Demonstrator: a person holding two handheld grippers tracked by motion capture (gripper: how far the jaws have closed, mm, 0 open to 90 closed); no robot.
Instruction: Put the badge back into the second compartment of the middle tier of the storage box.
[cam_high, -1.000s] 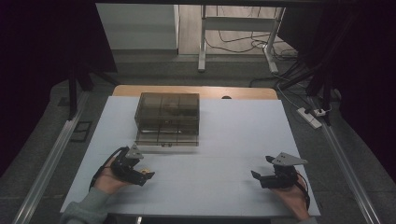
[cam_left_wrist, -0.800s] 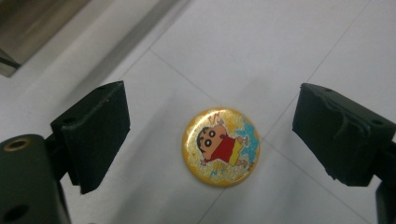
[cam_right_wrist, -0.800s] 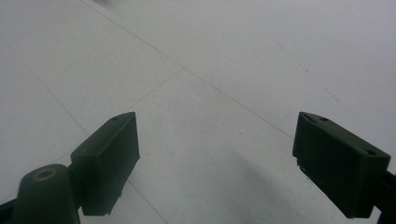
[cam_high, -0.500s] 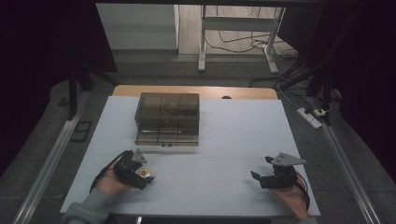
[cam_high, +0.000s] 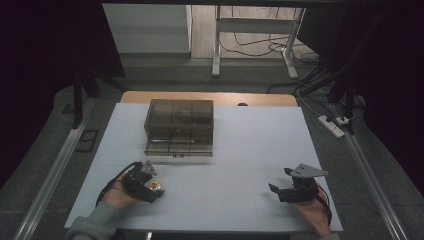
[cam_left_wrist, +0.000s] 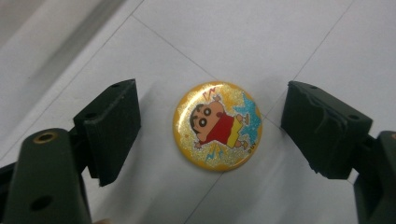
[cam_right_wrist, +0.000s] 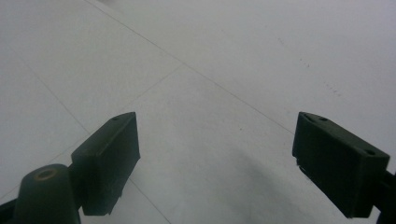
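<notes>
Covering the tabletop (cam_high: 250, 145): pale sheet, thin seams | room: dark, floor cables | left tool (cam_left_wrist: 212, 128): released, straddling yellow badge (cam_left_wrist: 217, 125) | right tool (cam_right_wrist: 215, 158): released, holding nothing

Bare table (cam_high: 235, 185) between both tongs; storage box (cam_high: 179, 127) well beyond, mid-table.

Yellow glittery badge (cam_left_wrist: 217, 126) with red-shirted cartoon figure, blue star; white table (cam_left_wrist: 289, 42); black claws.

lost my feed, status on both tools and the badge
Left tool open, straddling round yellow cartoon pin badge, not touching. Right tool open, idle. Nothing in the way.
</notes>
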